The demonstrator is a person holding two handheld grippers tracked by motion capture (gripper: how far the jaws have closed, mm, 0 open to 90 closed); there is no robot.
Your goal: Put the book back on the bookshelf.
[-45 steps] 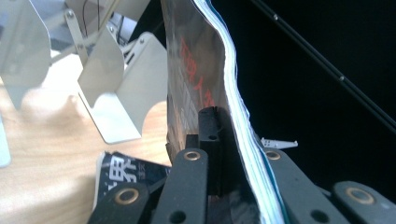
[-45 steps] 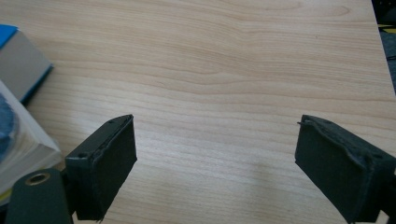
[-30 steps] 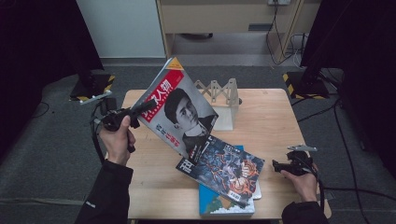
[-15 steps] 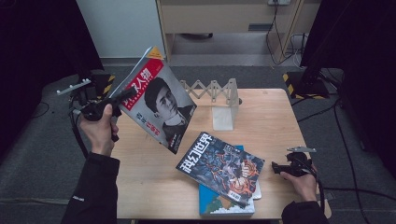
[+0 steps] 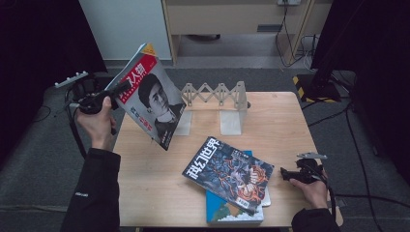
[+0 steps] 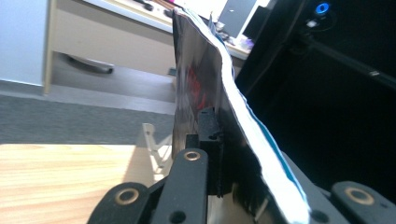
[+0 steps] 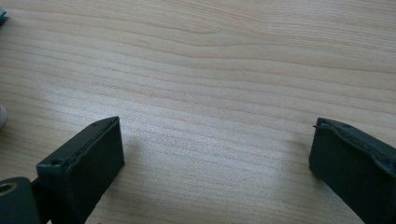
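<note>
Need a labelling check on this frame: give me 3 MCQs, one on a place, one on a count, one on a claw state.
1. Where is the red-covered magazine?
A. Flat on the table
B. Held up in the air over the table's left part
C. Standing in the rack

2. How many dividers does the white accordion rack stand on the wooden table?
A. Two
B. Four
C. None

3. How is the right claw?
A. Shut on a book
B. Shut on nothing
C. Open over bare wood

Answers:
1 B: the left claw clamps its edge and it hangs tilted above the table.
2 A: two upright plates show under the zigzag bar.
3 C: its jaws stand wide apart and have just been opening, with nothing between them.
</note>
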